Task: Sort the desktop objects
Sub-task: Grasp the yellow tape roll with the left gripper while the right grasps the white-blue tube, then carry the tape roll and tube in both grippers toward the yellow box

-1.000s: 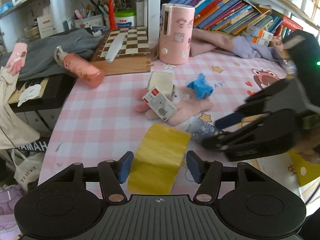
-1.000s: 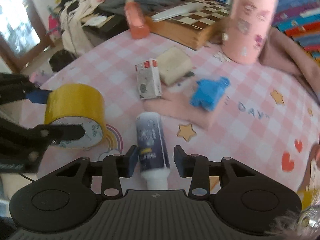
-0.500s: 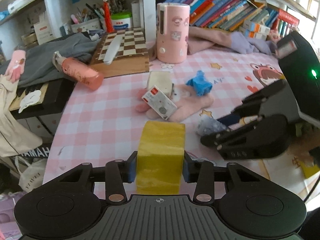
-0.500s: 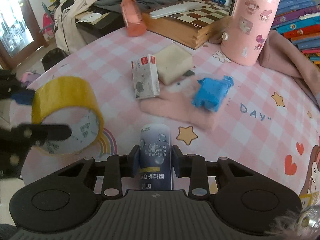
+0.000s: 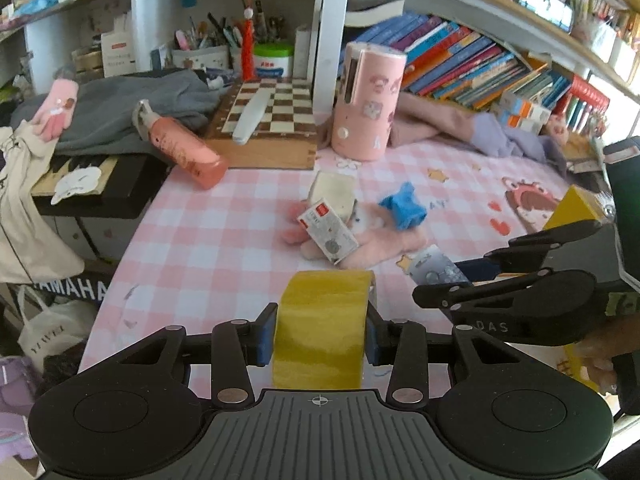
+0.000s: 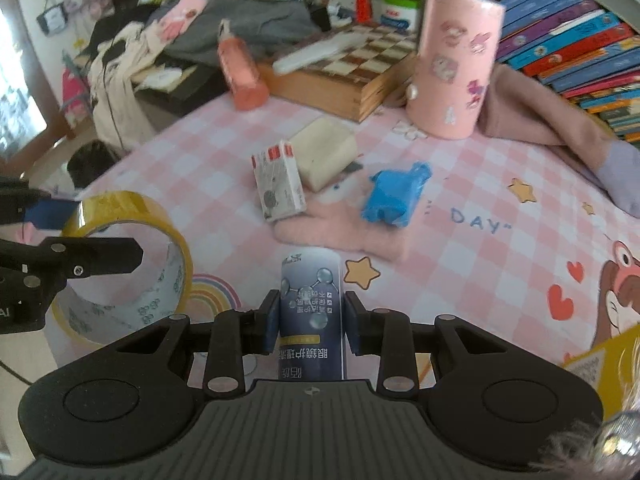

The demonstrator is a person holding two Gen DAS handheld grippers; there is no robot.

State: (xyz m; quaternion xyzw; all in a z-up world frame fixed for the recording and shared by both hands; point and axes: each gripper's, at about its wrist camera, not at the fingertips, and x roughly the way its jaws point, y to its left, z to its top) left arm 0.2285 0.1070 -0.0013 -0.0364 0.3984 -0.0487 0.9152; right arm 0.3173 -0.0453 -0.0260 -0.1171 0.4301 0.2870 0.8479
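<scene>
My left gripper (image 5: pixel 318 334) is shut on a yellow tape roll (image 5: pixel 322 328), held above the pink checked tablecloth (image 5: pixel 208 248). The roll also shows in the right wrist view (image 6: pixel 124 264). My right gripper (image 6: pixel 310 322) is shut on a dark blue bottle (image 6: pixel 310 316) with white print, lifted off the cloth. It shows to the right in the left wrist view (image 5: pixel 438 270). On the cloth lie a small white box (image 5: pixel 328 230), a cream sponge block (image 5: pixel 332 194), a blue crumpled piece (image 5: pixel 402 210) and a pink plush (image 6: pixel 344 232).
A pink cylinder container (image 5: pixel 366 100) stands at the back beside a wooden chessboard box (image 5: pixel 268 124). A pink pump bottle (image 5: pixel 180 148) lies at the left. Books (image 5: pixel 480 68) line the shelf behind, with clothing (image 5: pixel 460 128) in front. The table edge drops at left.
Both grippers have closed: the left on the tape roll, the right on the blue bottle. Both objects have since been lifted off the cloth.
</scene>
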